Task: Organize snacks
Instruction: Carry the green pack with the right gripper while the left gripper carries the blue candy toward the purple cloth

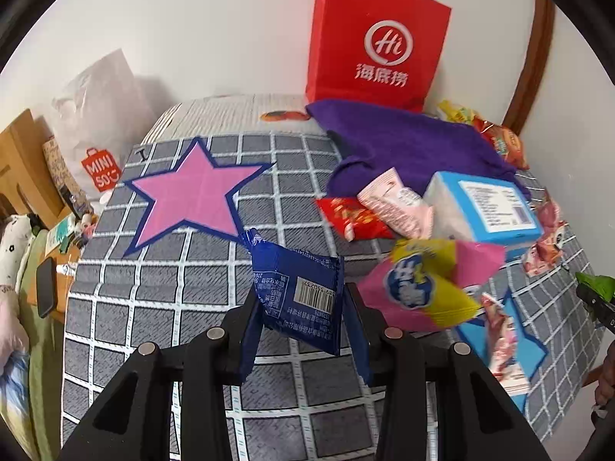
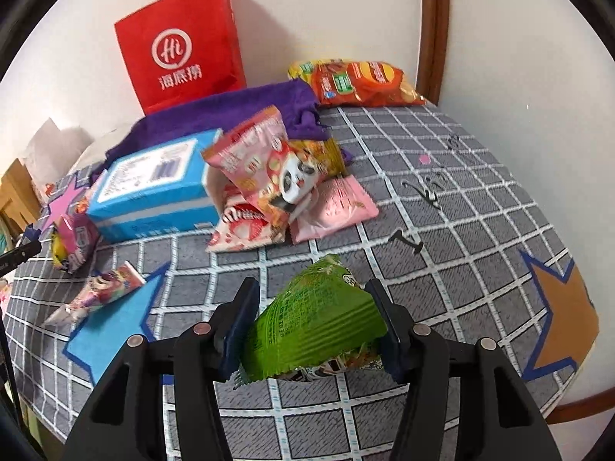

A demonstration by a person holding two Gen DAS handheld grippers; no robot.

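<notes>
My left gripper (image 1: 303, 307) is shut on a dark blue snack packet (image 1: 298, 292) and holds it above the checked cloth, just below the pink star (image 1: 192, 196). My right gripper (image 2: 315, 307) is shut on a green snack bag (image 2: 315, 322) and holds it above the cloth, between the blue star (image 2: 111, 326) and the orange star (image 2: 561, 319). A pile of snacks lies further back: a pink-yellow bag (image 1: 423, 284), a panda bag (image 2: 276, 176), a pink packet (image 2: 338, 207) and a blue box (image 2: 153, 188).
A red paper bag (image 1: 376, 42) stands against the wall behind a purple cloth (image 1: 415, 146). An orange chip bag (image 2: 361, 84) lies at the far corner. A small pink packet (image 2: 100, 292) lies on the blue star. A desk with a phone (image 1: 46, 288) is at the left.
</notes>
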